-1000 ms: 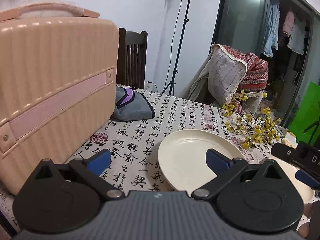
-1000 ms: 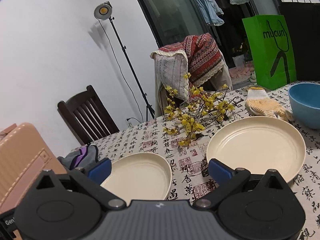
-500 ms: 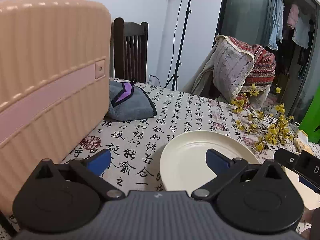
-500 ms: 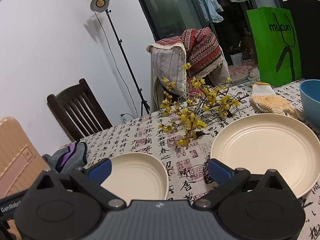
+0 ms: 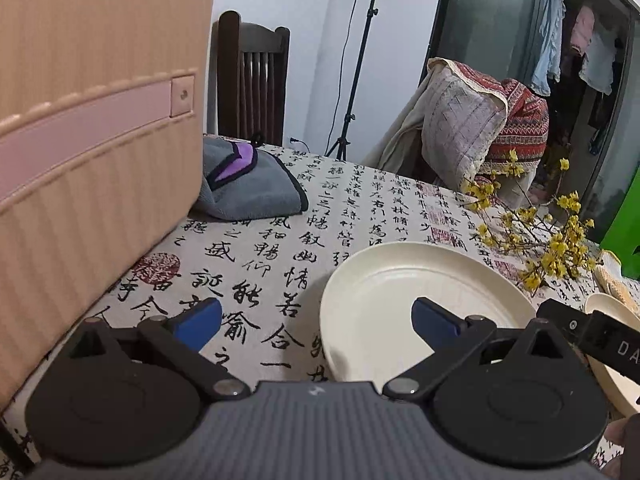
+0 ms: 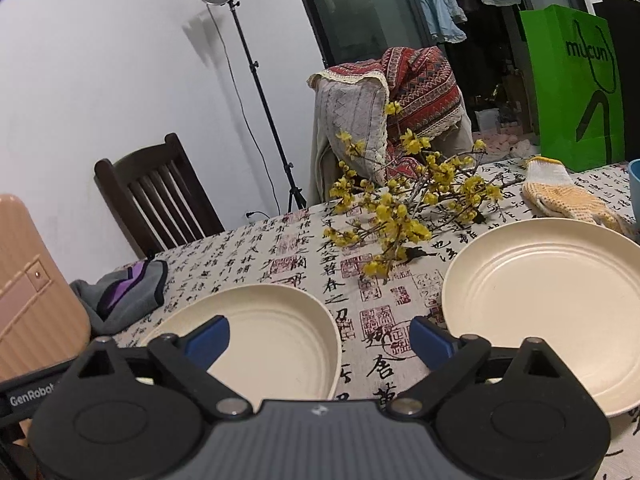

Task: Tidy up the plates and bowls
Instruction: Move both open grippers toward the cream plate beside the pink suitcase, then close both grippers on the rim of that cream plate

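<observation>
Two cream plates lie flat and apart on a desk (image 6: 304,248) covered with a cloth printed in black calligraphy. The left tool (image 5: 316,318) hovers low over the cloth with its blue-tipped fingers spread wide, gripping nothing; the near plate (image 5: 400,292) sits just ahead, its left rim between the fingers. The right tool (image 6: 320,338) is equally wide and empty, poised over the gap between that plate and the larger plate (image 6: 548,304) to its right. A blue bowl (image 6: 634,184) peeks in at the far right edge; how close it stands to the larger plate is hard to judge.

Risks, as I see them: the plates look smooth and shallow, so a pinch on the rim could slip or tip the plate. A spray of yellow blossom branches (image 6: 400,208) lies just behind both plates, and a careless lift might snag it. A pink suitcase (image 5: 92,120) stands close on the left, crowding the left tool's swing. The two tools are near each other and could collide.
</observation>
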Motion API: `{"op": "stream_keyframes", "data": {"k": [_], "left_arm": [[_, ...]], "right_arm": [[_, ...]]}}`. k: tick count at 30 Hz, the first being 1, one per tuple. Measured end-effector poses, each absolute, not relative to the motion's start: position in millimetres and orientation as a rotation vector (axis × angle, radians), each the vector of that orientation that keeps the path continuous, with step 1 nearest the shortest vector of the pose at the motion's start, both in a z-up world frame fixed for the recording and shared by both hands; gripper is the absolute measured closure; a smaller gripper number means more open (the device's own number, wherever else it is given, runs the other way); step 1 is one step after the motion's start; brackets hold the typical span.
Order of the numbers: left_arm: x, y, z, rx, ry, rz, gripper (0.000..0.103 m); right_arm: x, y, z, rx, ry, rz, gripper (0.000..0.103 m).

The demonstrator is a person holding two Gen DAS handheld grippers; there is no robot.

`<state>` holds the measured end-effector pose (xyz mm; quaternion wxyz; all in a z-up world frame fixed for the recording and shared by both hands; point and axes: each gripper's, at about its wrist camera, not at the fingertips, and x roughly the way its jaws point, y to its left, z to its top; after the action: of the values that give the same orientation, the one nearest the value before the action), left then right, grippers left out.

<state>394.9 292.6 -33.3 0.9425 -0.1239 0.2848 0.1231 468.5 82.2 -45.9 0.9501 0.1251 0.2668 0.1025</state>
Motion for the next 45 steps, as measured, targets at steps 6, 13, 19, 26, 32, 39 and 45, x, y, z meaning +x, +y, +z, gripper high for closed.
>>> {"op": "stream_keyframes", "data": {"k": [6, 13, 19, 26, 32, 39, 45], "left_arm": [[395, 298, -39, -0.267, 0.578, 0.235, 0.0], [396, 297, -44, -0.261, 0.59, 0.213, 0.015], [399, 294, -50, -0.256, 0.616, 0.189, 0.032], [401, 296, -55, -0.279, 0.644, 0.179, 0.056], [402, 296, -56, -0.289, 0.645, 0.174, 0.074], [402, 298, -57, -0.306, 0.646, 0.154, 0.086], [401, 297, -55, -0.306, 0.64, 0.161, 0.091]], "right_arm": [[467, 85, -48, 0.227, 0.533, 0.209, 0.018], [471, 85, -56, 0.231, 0.565, 0.223, 0.029], [474, 83, -61, 0.253, 0.589, 0.234, 0.044], [478, 82, -66, 0.266, 0.615, 0.239, 0.06], [481, 82, -69, 0.274, 0.631, 0.247, 0.076], [484, 81, -72, 0.288, 0.647, 0.254, 0.092], [481, 82, -72, 0.275, 0.646, 0.255, 0.093]]}}
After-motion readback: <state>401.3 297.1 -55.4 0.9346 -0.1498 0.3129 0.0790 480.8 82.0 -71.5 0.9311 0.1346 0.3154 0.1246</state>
